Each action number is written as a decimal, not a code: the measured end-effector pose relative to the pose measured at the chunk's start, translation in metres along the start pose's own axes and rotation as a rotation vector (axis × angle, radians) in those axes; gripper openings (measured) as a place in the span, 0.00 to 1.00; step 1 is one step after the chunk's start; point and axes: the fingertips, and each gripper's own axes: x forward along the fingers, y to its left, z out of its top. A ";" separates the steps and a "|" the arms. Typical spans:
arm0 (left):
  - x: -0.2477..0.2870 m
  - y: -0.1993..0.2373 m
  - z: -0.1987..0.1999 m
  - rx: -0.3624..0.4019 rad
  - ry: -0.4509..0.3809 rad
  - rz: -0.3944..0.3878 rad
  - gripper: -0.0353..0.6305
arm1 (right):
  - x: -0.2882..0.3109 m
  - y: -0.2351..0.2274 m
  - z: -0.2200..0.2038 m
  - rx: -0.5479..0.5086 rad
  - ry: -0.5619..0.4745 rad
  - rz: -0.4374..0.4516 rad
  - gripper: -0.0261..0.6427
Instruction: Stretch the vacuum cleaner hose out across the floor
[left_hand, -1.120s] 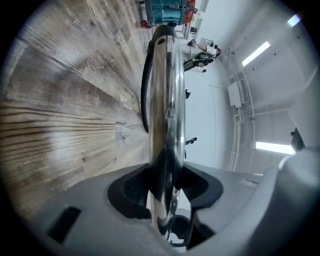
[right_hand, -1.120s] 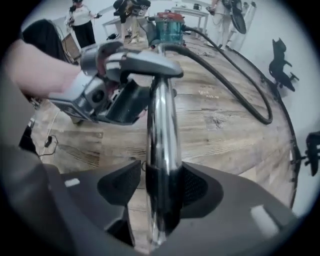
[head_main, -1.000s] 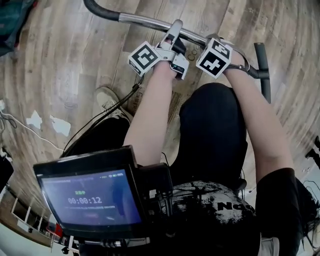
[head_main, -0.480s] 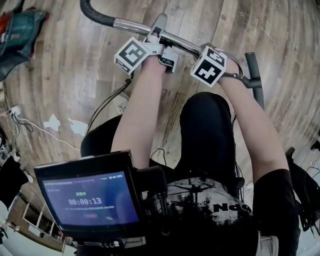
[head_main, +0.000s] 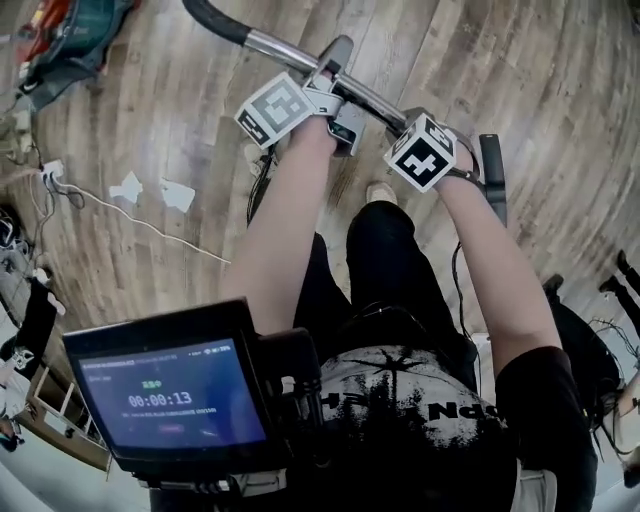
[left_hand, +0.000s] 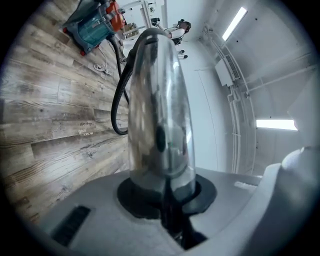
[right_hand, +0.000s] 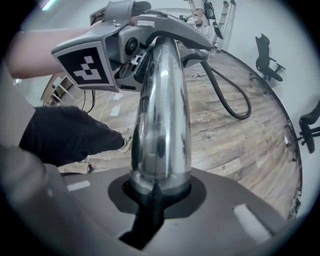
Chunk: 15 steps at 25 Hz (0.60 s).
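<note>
**Grippers.** Left gripper (left_hand: 165, 197): fingers clamped on the chrome tube (left_hand: 157, 100), having just been closing round it. Right gripper (right_hand: 155, 192): fingers likewise clamped on the same tube, having closed within the last moment. In the right gripper view the left gripper sits further up the tube, straight ahead of the fingers.

**Hose** (right_hand: 227, 95). Black. It runs off the tube's far end beyond the left fingers and loops loosely on the floor (head_main: 150, 130) below them.

**Changes since the earlier frames.**
- Both grippers and the tube ride higher, and the floor looks further off.
- The vacuum (head_main: 70, 35) shows more fully, far left of the left fingers.
- A shoe (head_main: 380, 190) now lies under the right fingers; it was formerly left of the arms.
- The count on the screen (head_main: 170, 400) is one second on.
- Paper scraps (head_main: 150, 190) and a white cable (head_main: 130, 215) have drifted nearer the centre.

**Hidden or unclear.**
- Head view: the right fingers are under the marker cube, and the hose is cut by the top edge.
- The join between hose and vacuum is too small to make out.
- How the black end piece (head_main: 492, 170), just beyond the right fingers, joins the tube is hidden by the wrist.
</note>
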 end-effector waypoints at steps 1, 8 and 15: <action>-0.009 -0.022 -0.001 0.003 0.001 0.014 0.13 | -0.022 0.010 0.001 -0.001 -0.006 0.008 0.13; -0.047 -0.173 -0.029 0.067 -0.020 0.135 0.13 | -0.169 0.046 -0.018 -0.050 -0.077 -0.029 0.13; -0.063 -0.290 -0.065 0.124 -0.046 0.129 0.14 | -0.280 0.065 -0.048 -0.073 -0.140 -0.031 0.13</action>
